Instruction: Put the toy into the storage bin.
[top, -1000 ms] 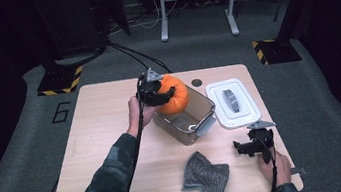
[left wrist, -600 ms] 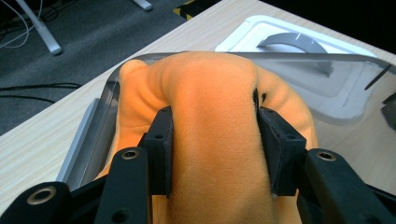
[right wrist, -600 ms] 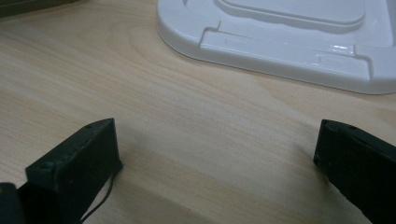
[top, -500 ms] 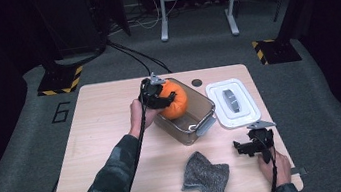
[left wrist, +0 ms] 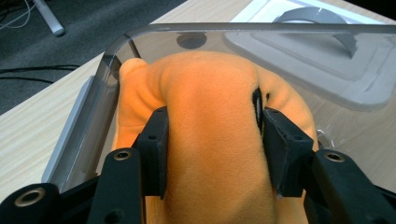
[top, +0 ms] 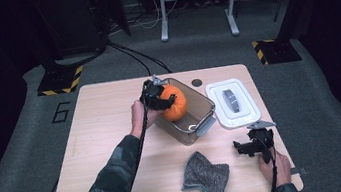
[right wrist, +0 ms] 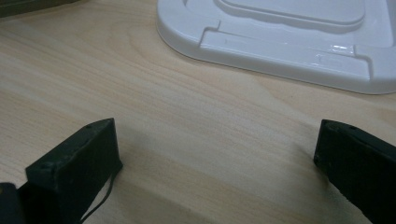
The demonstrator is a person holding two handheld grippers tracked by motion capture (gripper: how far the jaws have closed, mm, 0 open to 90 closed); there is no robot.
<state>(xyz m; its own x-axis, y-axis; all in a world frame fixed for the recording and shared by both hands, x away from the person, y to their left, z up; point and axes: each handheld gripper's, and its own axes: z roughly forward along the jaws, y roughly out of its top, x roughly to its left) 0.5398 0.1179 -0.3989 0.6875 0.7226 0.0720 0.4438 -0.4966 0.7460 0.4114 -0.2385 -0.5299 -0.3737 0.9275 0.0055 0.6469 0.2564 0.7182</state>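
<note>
An orange plush toy (top: 177, 103) sits partly inside a clear plastic container (top: 204, 112) at the table's middle. My left gripper (top: 159, 96) reaches in from the container's left side. In the left gripper view its pads (left wrist: 154, 140) still press into the orange plush toy (left wrist: 210, 93) from both sides; the jaws have just been opening a little with the toy between them. The container's rim (left wrist: 187, 30) curves behind the toy. My right gripper (top: 249, 145) rests low at the front right of the table, open (right wrist: 215, 140) with bare wood between its jaws.
The container's white lid (top: 233, 103) lies flat to the right of the container, also seen as a white lid (right wrist: 280, 42) just ahead of the right jaws. A grey knitted cloth (top: 205, 176) lies near the front edge. A small dark disc (top: 197, 82) sits behind the container.
My left gripper has sunk with the orange plush toy, carrying it lower into the container. The right gripper has kept still.
</note>
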